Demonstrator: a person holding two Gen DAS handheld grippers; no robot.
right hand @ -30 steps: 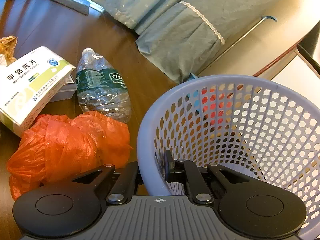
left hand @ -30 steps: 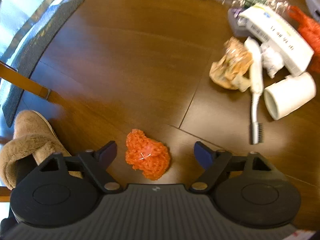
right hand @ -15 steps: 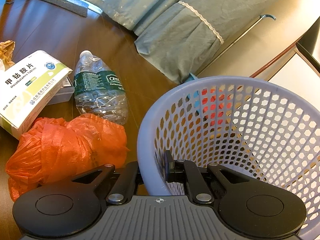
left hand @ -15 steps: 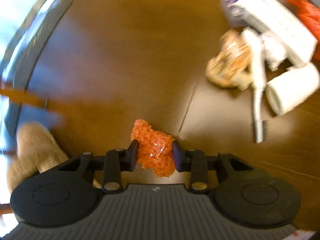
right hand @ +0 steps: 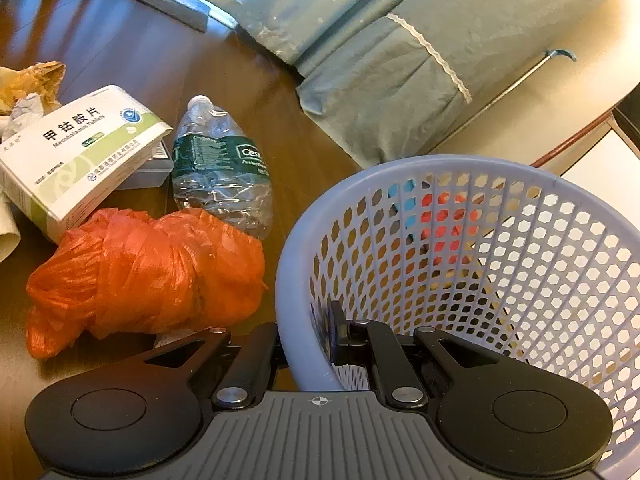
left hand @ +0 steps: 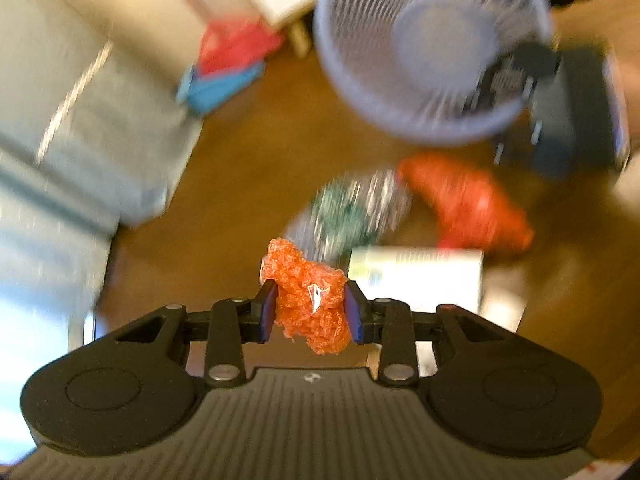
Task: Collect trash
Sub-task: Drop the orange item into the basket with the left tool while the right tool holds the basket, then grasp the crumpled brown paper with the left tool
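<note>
My left gripper is shut on a crumpled orange net wad, held in the air above the brown floor. The left wrist view is blurred; the lavender mesh basket shows at its upper right. My right gripper is shut on the near rim of that basket, one finger outside the wall and one inside. On the floor left of the basket lie an orange plastic bag, a crushed water bottle and a white medicine box.
A grey-blue bed cover hangs down to the floor behind the basket. Crumpled brown paper and a white tissue lie at the far left. A red and blue item sits by the bed.
The left gripper shut on the orange net wad, lifted it off the floor and swung toward the basket. The right gripper stayed clamped on the basket rim, with the view shifting slightly.
</note>
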